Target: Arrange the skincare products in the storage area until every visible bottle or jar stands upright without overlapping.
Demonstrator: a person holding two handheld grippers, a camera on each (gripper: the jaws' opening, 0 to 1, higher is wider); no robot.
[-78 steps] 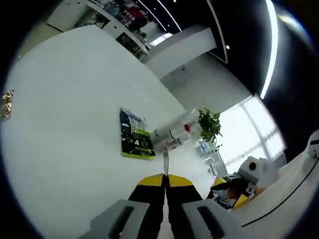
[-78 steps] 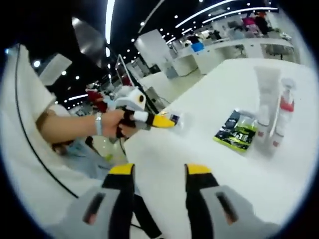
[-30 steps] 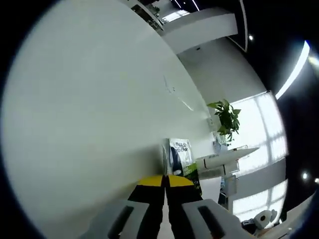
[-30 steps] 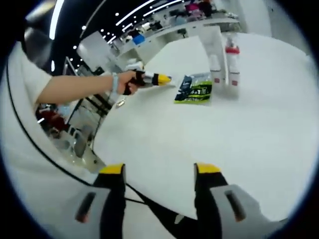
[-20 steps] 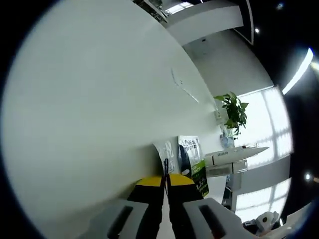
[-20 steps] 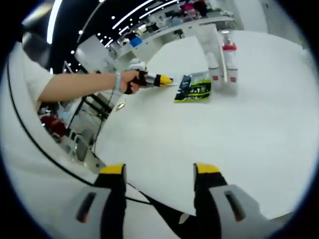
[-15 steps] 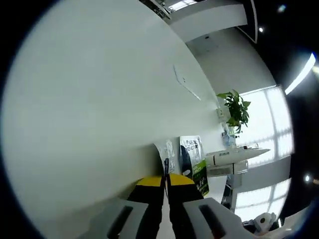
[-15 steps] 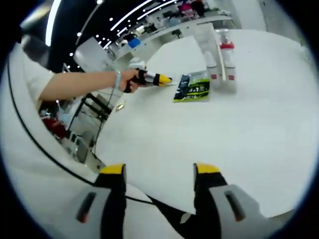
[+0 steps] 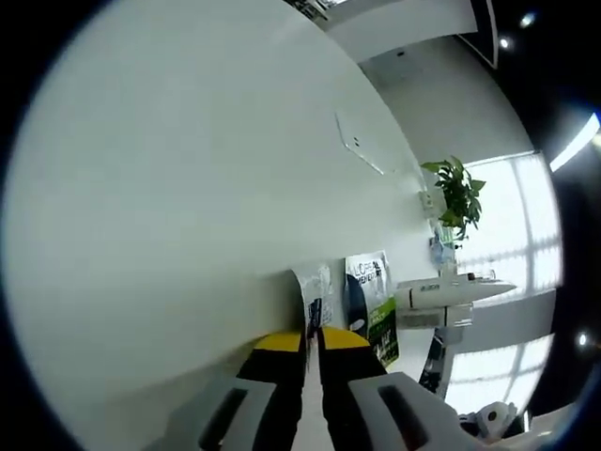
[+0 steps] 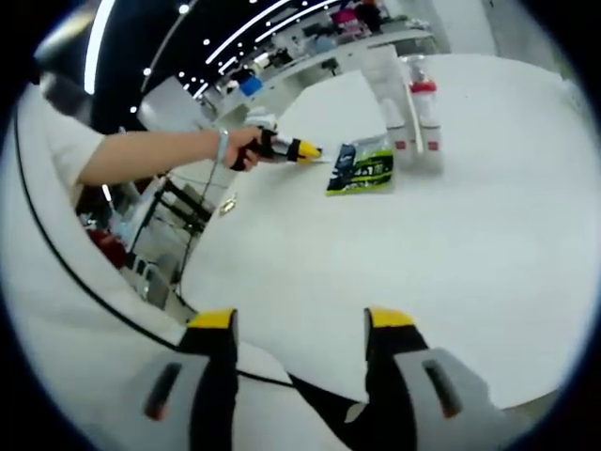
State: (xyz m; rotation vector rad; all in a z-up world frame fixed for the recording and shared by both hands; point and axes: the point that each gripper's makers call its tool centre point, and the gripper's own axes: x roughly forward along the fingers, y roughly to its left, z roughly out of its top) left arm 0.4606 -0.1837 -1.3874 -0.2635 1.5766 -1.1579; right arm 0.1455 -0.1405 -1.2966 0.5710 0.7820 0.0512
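Your left tongs (image 9: 311, 340) are clamped on a thin clear sachet (image 9: 314, 293) beside the green packet (image 10: 363, 167) on the desk (image 10: 451, 244), right tongs (image 10: 299, 324) wide open, empty; jerk sideways and you topple the upright bottles (image 10: 421, 108).

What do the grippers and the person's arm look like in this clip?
Right gripper: two grey jaws with black inner faces and yellow tips. Left gripper: the same, also seen from the right gripper view with a black handle and white body. The arm wears a short white sleeve and a pale wristband.
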